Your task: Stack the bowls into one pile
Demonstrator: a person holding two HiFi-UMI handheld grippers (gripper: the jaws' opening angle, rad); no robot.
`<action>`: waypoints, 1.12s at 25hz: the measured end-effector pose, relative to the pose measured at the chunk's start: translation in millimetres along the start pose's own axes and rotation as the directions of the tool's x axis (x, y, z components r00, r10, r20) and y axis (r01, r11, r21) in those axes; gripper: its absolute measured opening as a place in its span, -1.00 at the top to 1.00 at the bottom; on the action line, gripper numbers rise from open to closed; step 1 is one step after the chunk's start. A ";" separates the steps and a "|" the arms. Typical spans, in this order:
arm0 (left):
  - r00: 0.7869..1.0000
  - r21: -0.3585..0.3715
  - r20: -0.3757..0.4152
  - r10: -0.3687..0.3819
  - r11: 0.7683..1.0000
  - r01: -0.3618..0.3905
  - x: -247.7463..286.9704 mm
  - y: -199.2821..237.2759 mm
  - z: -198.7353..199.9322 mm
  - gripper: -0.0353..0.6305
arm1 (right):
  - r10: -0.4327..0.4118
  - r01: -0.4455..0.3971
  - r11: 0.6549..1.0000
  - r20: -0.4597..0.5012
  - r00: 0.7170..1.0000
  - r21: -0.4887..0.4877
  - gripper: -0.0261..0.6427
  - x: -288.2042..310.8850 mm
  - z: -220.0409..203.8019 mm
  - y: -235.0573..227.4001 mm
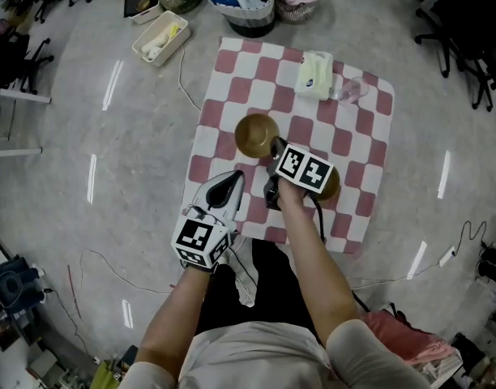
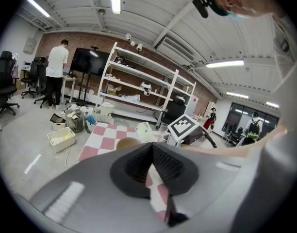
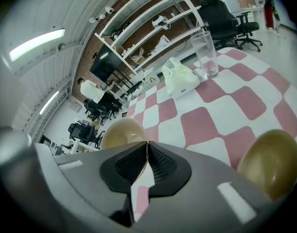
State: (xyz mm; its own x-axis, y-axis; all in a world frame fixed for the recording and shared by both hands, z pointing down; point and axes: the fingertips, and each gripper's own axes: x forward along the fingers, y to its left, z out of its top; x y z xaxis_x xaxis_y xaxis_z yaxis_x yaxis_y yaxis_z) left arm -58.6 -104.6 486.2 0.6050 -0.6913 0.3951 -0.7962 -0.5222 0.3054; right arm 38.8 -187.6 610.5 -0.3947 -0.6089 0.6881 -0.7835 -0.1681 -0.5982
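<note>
grey floor (image 1: pixel 110 177) with a checked cloth (image 1: pixel 353 148) lying flat on it. Beyond the cloth's far edge, baskets (image 1: pixel 252 2) and a white tray (image 1: pixel 160 39) are sitting on the floor. Person's arms are reaching in over the near edge, one gripper each.

The right gripper (image 3: pixel 147 147) is sitting over mid-cloth with its fingers clenched on the near rim of bowl 1 (image 1: pixel 257 134); the thin gold rim is showing pinched between the pads. The left gripper (image 2: pixel 152 149) is hovering over the near-left part of the cloth. Its pads are pressing together at the tips with nothing in them, only cloth showing below.

bowl 1 is sitting mouth-up around the cloth's centre. Can't tell if it's resting on the cloth or just off it. bowl 2 (image 1: pixel 335 186) is lying near the right edge, half hidden under the right gripper's marker cube (image 1: pixel 305 168). It's apart from bowl 1, so not stacked yet.

A pale green pouch (image 1: pixel 315 75) is lying at the far edge, with a clear glass (image 1: pixel 353 90) standing just beside it on the right
</note>
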 end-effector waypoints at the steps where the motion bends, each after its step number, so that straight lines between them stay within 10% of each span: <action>1: 1.000 0.004 0.000 -0.009 1.000 0.009 -4.1 -2.5 2.1 0.88 | 0.001 -0.001 1.000 0.002 1.000 -0.002 0.85 -7.8 -2.7 3.8; 28: 0.952 0.078 -0.071 -0.298 0.950 0.303 9.6 -130.8 -0.3 0.88 | -0.209 0.192 0.973 0.147 0.967 0.127 0.85 -193.0 -16.5 -99.7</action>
State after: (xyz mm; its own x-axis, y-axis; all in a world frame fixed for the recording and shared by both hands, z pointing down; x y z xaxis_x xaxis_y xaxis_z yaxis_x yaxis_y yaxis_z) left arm 51.4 -42.8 450.3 0.8133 -0.4673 0.3466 -0.5734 -0.7446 0.3418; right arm 185.2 -40.5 544.1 -0.1468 -0.6675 0.7300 -0.7772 -0.3787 -0.5026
